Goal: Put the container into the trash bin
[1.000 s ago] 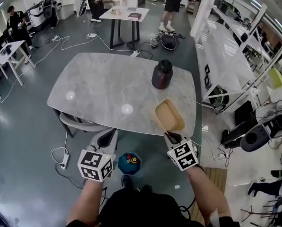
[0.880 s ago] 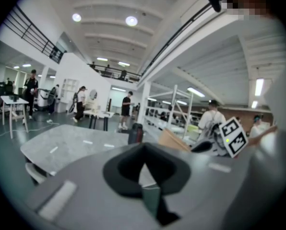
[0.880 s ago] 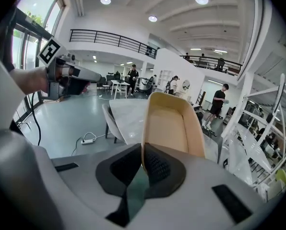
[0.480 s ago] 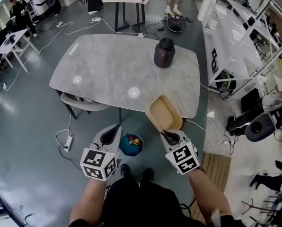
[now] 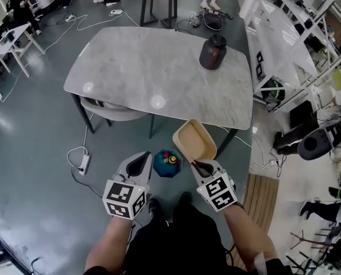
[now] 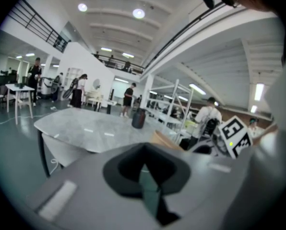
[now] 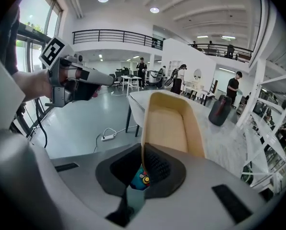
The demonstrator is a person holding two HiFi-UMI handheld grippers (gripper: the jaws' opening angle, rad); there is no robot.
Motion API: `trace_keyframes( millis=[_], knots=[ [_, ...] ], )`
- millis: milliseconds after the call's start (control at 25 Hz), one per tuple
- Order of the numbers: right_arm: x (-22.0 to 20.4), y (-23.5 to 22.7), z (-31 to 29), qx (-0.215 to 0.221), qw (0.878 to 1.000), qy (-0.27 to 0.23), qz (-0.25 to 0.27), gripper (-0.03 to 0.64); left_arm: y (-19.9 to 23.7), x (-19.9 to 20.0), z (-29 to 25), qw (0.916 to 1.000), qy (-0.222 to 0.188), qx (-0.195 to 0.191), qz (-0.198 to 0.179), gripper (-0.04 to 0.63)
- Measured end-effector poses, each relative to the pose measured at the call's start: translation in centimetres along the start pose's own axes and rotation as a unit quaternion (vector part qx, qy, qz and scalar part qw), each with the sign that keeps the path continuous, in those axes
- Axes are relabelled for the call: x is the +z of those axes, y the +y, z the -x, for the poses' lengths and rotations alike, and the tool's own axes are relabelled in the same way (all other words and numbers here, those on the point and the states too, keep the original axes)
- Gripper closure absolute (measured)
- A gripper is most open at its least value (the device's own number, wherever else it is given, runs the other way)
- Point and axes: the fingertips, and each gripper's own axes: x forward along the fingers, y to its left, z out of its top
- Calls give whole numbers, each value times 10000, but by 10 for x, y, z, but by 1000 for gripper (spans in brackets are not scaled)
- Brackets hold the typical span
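**A:** Tan, pulp-like container [image 5: 194, 140] is looking light and thin-walled, so it is probably denting easily. Its near end wall is offering the best hold.

**B:** The right gripper [image 5: 200, 166] is pinching that wall with nearly closed fingers, above the floor. The blue trash bin [image 5: 168, 164] is sitting at eight o'clock. The left gripper [image 5: 139, 165] is keeping its fingers together, empty.

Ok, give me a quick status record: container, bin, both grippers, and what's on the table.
container: tan open tray, held by its near rim, off the table's near edge
right gripper: shut on container
left gripper: shut, empty
trash bin: blue, on the floor between the two grippers in the head view, coloured items inside
table: only a dark jug, far right corner
task state: container not yet in trash bin
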Motion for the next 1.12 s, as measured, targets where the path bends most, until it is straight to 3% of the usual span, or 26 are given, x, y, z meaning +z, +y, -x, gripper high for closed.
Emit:
trace_keyframes(
  millis=[280,480,1120],
  knots=[
    [-45,48,-59,404,9983,405,-85,606,33,-60,-9,9994,246,45,221,591],
    [-74,50,-108,529,9967,610,-89,606,61,-98,-36,9982,354,177,444,591],
    [-254,67,-306,840,9823,1670,86,604,105,-267,-112,9912,1217,133,512,591]
  ],
)
